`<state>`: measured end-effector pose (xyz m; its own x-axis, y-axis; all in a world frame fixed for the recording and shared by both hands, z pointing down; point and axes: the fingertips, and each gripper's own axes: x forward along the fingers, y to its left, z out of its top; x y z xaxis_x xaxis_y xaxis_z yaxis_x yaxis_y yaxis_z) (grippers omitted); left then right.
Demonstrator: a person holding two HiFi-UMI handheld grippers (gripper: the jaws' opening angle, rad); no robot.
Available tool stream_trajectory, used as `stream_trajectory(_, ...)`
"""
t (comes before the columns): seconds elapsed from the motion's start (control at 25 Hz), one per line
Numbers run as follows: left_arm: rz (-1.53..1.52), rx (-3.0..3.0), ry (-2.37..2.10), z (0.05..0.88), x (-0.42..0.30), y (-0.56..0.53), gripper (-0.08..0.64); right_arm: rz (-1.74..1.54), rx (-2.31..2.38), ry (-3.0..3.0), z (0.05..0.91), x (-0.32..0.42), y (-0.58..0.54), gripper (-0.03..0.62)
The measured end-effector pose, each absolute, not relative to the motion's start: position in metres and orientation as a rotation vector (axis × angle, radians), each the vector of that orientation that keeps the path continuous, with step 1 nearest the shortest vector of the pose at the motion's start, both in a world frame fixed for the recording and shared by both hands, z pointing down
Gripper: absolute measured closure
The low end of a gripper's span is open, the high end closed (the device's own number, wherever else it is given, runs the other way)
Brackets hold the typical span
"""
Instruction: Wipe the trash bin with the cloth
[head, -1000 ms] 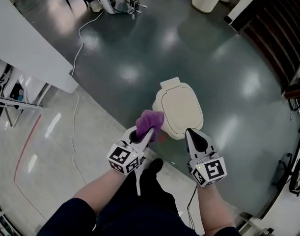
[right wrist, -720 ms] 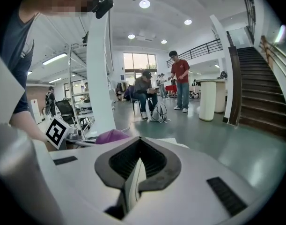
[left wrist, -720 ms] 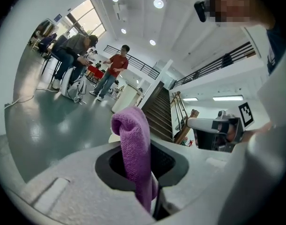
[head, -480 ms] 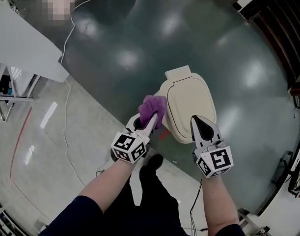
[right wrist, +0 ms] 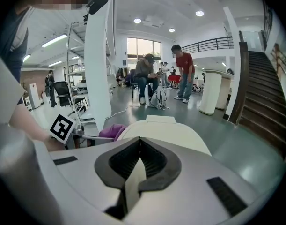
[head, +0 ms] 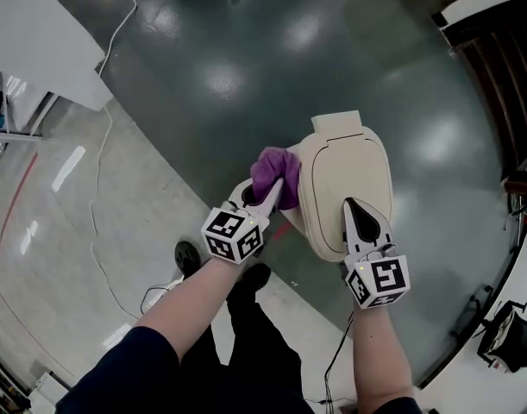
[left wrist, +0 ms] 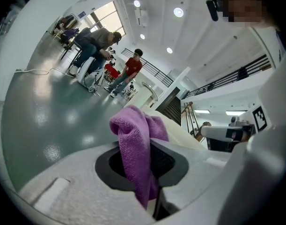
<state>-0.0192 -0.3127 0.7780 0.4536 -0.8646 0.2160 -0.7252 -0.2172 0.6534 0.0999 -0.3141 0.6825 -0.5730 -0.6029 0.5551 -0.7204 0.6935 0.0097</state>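
The cream trash bin (head: 345,175) stands on the dark green floor with its lid shut. My left gripper (head: 278,185) is shut on the purple cloth (head: 274,171), which presses against the bin's upper left side. In the left gripper view the cloth (left wrist: 135,144) hangs bunched from between the jaws, with the bin (left wrist: 179,131) just behind it. My right gripper (head: 350,205) is shut on nothing and hovers over the near part of the lid. The right gripper view shows the lid (right wrist: 167,129) right beyond the jaw tips and the cloth (right wrist: 112,131) at its left.
A white table (head: 39,46) fills the upper left, and a cable (head: 97,197) trails across the pale floor below it. The person's shoes (head: 246,279) are close to the bin. Seated and standing people (right wrist: 150,76), a white column (right wrist: 210,92) and stairs (right wrist: 260,95) lie farther off.
The bin has come nearer. My left gripper has carried the cloth forward onto the bin's left side, and my right gripper now hangs over the lid.
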Motion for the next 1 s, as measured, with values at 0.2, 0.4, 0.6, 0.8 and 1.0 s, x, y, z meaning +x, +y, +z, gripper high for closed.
stream_trajectory(0.2,-0.27,1.967,-1.284,0.808,-0.01,-0.319,0.498,0.232,0.991,-2.326,0.69,0.097,-0.315,0.581)
stream_trajectory(0.4,-0.263,1.922,-1.269,0.85,-0.004,-0.324,0.498,0.227,0.966,-2.351,0.69,0.094,-0.314,0.581)
stream_trajectory(0.6,-0.205,1.9,-1.272,0.896,-0.007,-0.335,0.497,0.243,0.946,-2.37,0.69,0.093,-0.312,0.581)
stream_trajectory(0.8,-0.147,1.871,-1.296,0.947,-0.009,-0.348,0.497,0.225,0.948,-2.385,0.688,0.093,-0.312,0.581)
stream_trajectory(1.0,-0.123,1.815,-1.318,0.994,-0.009,-0.353,0.498,0.189,0.945,-2.37,0.69,0.094,-0.312,0.581)
